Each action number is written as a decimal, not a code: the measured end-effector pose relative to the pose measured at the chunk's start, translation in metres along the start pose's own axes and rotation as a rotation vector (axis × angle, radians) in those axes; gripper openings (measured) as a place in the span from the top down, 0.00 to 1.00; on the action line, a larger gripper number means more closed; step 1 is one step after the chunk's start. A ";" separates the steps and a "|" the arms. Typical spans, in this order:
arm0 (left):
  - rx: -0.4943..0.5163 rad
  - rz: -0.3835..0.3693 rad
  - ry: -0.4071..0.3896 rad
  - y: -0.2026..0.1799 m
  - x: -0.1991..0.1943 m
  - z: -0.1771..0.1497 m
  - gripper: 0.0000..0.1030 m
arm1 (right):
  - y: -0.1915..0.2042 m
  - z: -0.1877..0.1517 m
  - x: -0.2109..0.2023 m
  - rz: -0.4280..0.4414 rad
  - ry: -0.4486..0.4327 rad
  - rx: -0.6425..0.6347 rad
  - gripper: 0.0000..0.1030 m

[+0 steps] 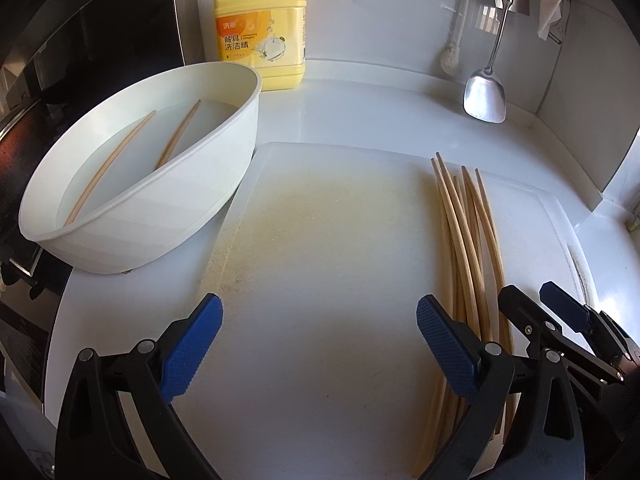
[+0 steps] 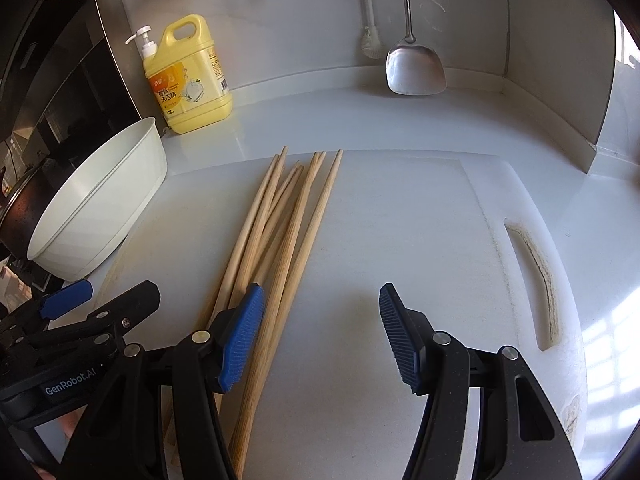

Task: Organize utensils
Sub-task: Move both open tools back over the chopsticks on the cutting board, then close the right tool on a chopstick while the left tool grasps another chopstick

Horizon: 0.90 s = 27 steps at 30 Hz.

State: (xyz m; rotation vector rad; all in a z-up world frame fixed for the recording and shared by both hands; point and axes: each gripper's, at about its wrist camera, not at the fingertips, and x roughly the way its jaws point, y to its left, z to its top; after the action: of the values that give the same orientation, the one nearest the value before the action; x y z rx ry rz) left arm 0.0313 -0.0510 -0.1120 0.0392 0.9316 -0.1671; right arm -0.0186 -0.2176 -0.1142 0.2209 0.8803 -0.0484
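Several wooden chopsticks lie in a loose bundle on a white cutting board. Two more chopsticks rest in water inside a white bowl at the board's left. My left gripper is open over the bare middle of the board, its right finger beside the bundle. My right gripper is open too, its left pad above the bundle's near end; nothing sits between its fingers. Each gripper shows at the edge of the other's view.
A yellow dish-soap jug with a pump stands at the back wall. A steel spatula and a white brush hang or lean by the wall. A dark stove area lies left of the bowl.
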 end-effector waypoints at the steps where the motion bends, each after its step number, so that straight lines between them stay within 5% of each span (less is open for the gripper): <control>1: 0.003 -0.001 0.002 -0.001 0.001 -0.001 0.07 | -0.001 0.000 0.000 -0.006 -0.002 -0.004 0.44; 27: 0.097 0.004 -0.014 -0.040 0.012 -0.005 0.07 | -0.047 0.004 -0.008 -0.114 -0.031 0.006 0.44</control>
State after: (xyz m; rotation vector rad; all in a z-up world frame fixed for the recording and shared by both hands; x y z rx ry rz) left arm 0.0278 -0.0910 -0.1226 0.1294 0.9084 -0.2082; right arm -0.0267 -0.2649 -0.1139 0.1751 0.8617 -0.1599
